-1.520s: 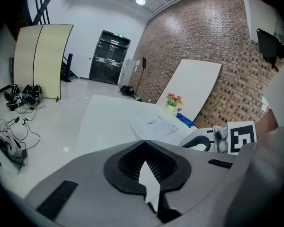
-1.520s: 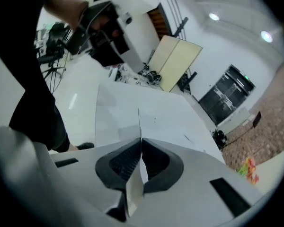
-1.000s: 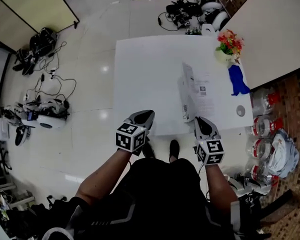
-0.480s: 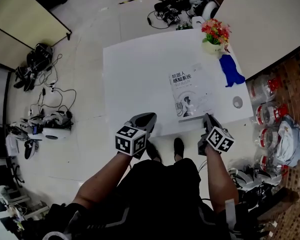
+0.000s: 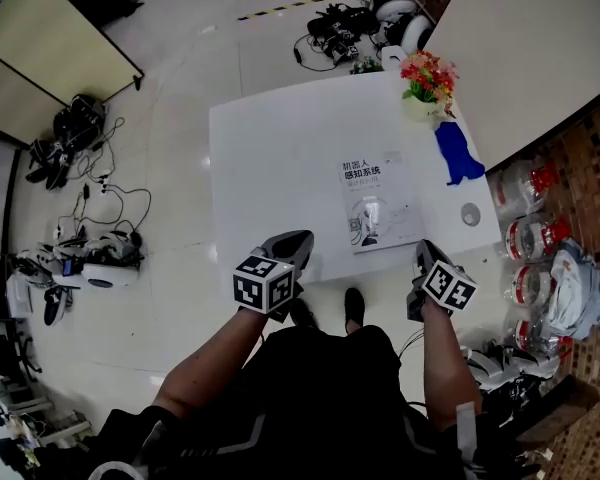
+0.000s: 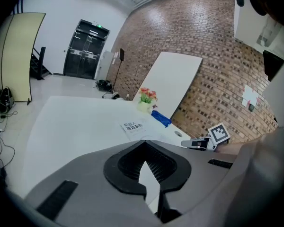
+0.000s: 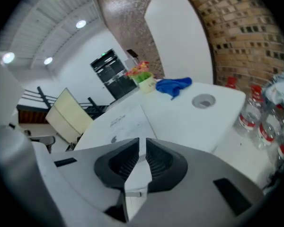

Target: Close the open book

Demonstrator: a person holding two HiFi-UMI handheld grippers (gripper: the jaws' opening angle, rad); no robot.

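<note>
The book [image 5: 378,206] lies closed, cover up, flat on the right half of the white counter [image 5: 270,158], close to the near edge.

The left gripper [image 5: 296,242] is at the near edge, well to the left of the book. Its jaws are pressed together at the tips with nothing between them. The right gripper [image 5: 421,252] is just beside the book's near right corner, and no contact is visible. Its jaws are drawn together to a thin slit and pinch nothing.

Nothing lies on the book or between it and either gripper. Beyond it, at the far right corner, is a pot of flowers [image 5: 425,76]. A blue cloth [image 5: 456,156] lies beside the pot, and a small grey disc [image 5: 470,214] lies near the right edge.

On the floor, water bottles [image 5: 528,236] are at the right. Cables and equipment [image 5: 340,23] lie beyond the counter.
</note>
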